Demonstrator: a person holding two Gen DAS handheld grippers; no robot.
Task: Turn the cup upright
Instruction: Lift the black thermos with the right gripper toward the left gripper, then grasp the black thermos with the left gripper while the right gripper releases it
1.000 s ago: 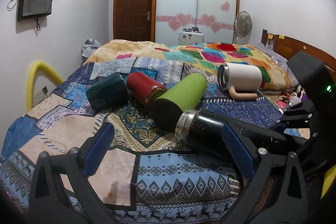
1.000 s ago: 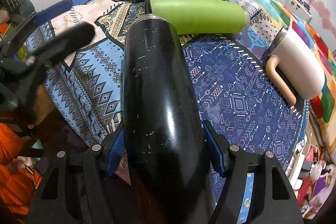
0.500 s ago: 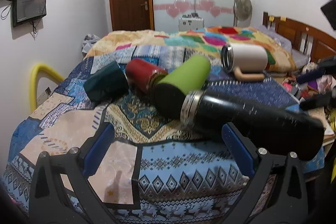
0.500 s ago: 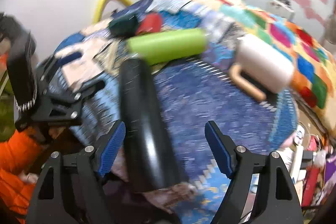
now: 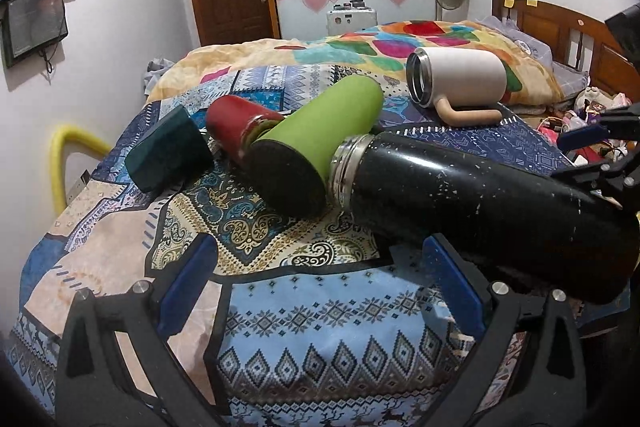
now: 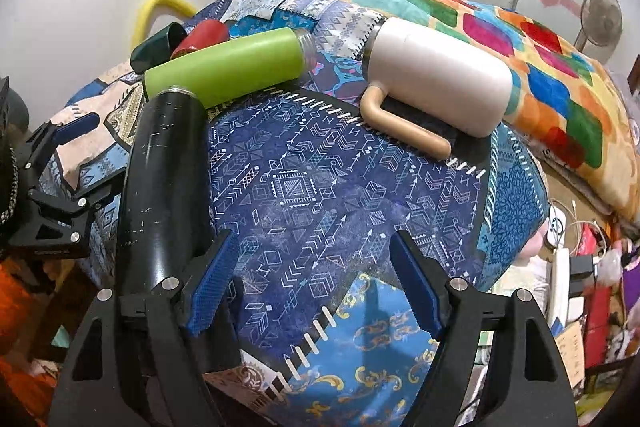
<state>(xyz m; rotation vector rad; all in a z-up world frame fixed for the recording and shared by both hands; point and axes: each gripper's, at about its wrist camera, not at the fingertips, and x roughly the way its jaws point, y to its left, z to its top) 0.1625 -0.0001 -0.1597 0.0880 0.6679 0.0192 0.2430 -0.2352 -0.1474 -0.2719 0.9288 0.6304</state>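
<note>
- We find the black flask (image 5: 480, 203) on its side near the foot of the bed (image 5: 280, 307), steel mouth touching the base of the green bottle (image 5: 320, 131).
- In the right wrist view the black flask (image 6: 164, 187) lies just outside the left finger of our right gripper (image 6: 312, 291), whose blue pads stand apart over bare blue cloth: released, grasping nothing.
- Our left gripper (image 5: 320, 291) is spread wide too, nothing between its pads.
- Only the left wrist view shows the open mouth of the white mug (image 5: 460, 83); the right wrist view shows its tan handle (image 6: 404, 131) lying flat on the blanket instead.
- Beyond lie the red cup (image 5: 236, 127) and dark teal cup (image 5: 168, 155), both tipped over.
- A second ago our right gripper was clenched on the black flask; now it has let go and the flask sits to its left.
</note>
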